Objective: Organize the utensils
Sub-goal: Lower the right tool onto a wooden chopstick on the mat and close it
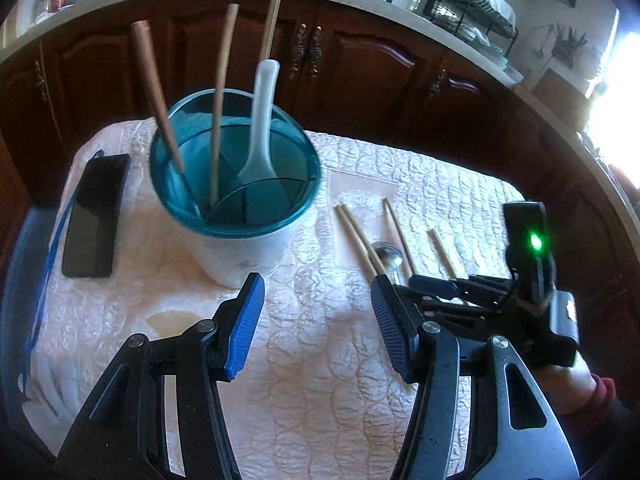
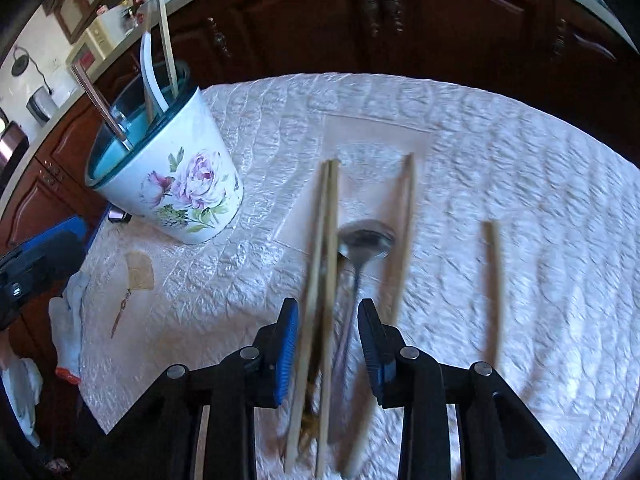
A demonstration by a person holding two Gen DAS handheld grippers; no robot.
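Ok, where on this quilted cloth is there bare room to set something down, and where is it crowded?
Bare cloth lies in front of the floral white holder with the teal insert, between it and the left tool. More lies beyond the lone wooden chopstick. It is crowded around the metal spoon and paired chopsticks at the right tool.

Bare quilted cloth (image 1: pixel 312 360) lies open between the utensil cup (image 1: pixel 236 184), phone (image 1: pixel 96 216) and loose chopsticks (image 2: pixel 326 280).
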